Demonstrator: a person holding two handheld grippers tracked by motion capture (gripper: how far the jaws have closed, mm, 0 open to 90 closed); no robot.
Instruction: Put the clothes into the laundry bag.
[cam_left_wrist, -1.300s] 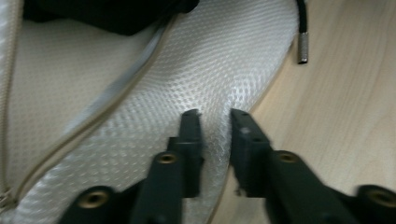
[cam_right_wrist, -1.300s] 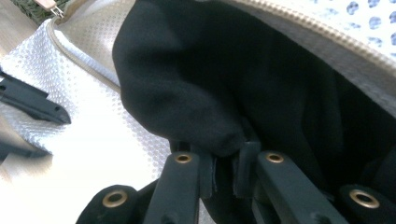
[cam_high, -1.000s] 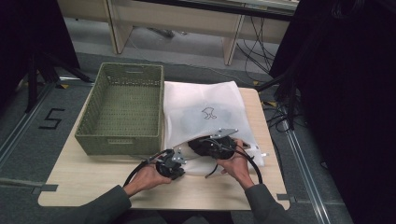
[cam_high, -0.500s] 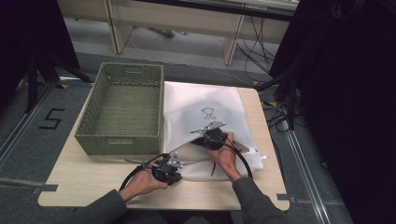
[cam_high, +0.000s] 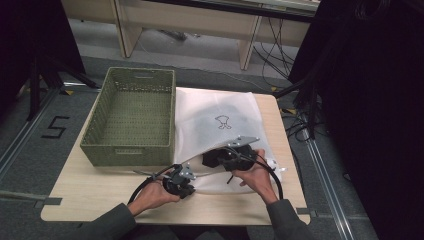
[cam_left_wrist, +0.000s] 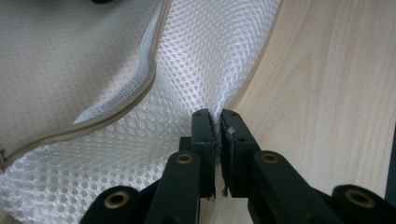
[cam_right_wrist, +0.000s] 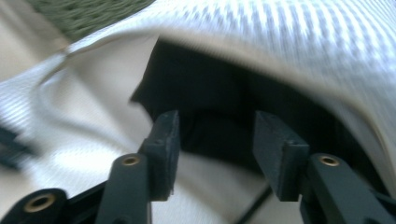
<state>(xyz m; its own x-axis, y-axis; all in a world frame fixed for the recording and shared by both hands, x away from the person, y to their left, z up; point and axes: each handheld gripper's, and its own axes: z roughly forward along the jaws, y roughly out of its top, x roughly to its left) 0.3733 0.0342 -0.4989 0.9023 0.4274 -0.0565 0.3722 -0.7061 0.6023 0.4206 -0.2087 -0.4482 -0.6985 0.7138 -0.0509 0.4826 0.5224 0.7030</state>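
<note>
Two hand-held grippers are working the white mesh bag (cam_high: 220, 125) lying on the bench (cam_high: 90, 190) beside the green basket (cam_high: 130, 115). My left hand-held gripper (cam_left_wrist: 217, 116) is pinching the bag's mesh edge, clenched on it. My right hand-held gripper (cam_right_wrist: 215, 135), whose jaws have just been opening, is gaping with nothing gripped at the bag's dark mouth. Next, I judge, I'm reaching inside for the black item (cam_high: 212, 159).

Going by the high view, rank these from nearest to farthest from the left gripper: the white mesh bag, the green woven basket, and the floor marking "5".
1. White mesh bag: its near edge is pinched in the left gripper, at the table's front.
2. Green woven basket: behind the gripper, on the table's left half.
3. Floor marking "5": off the table, far left on the floor.
</note>
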